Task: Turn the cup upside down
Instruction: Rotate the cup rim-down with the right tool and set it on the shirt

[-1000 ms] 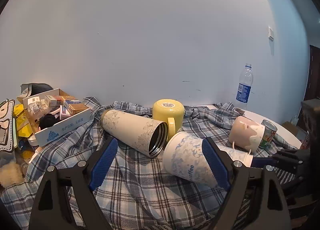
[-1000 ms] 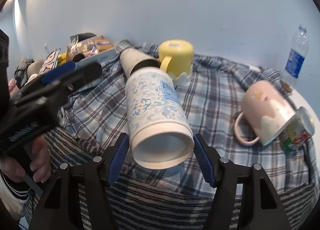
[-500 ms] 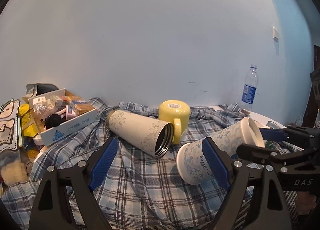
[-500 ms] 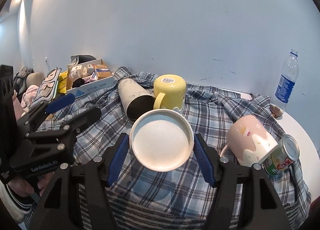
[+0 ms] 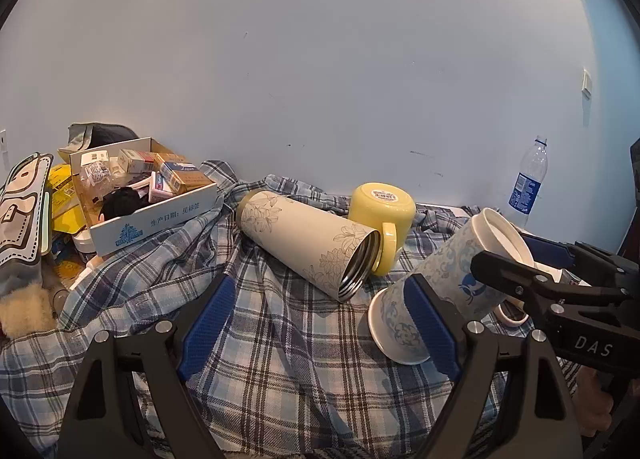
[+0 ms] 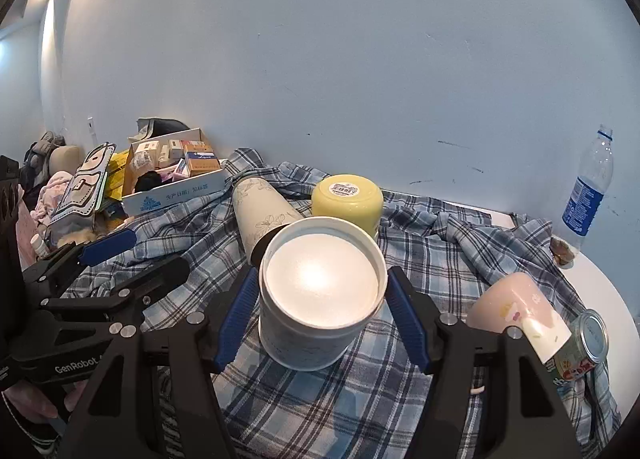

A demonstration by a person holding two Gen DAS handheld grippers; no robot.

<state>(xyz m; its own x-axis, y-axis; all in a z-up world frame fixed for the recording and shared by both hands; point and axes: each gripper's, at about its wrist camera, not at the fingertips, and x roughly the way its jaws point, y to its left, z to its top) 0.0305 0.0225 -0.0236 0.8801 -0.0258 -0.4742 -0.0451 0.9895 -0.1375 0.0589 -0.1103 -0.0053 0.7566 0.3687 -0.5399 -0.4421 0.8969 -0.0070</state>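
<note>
Now that the right gripper (image 6: 322, 299), clamped on the blue-patterned cup (image 6: 320, 291), has swung its base up from lying sideways a second ago, the mouth tilts down just above the plaid cloth (image 6: 320, 411), so the flip looks nearly finished, while the left gripper (image 5: 320, 323) waits open beside it.

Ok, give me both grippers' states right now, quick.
Left gripper: open, holding nothing.
Right gripper: shut on the blue-patterned cup, which is tilted, mouth end down near the plaid cloth.

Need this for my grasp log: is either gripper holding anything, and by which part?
The right gripper holds the blue-and-white patterned ceramic cup by its sides near the flat base, mouth tilted down. The left gripper is open, holding nothing.
</note>
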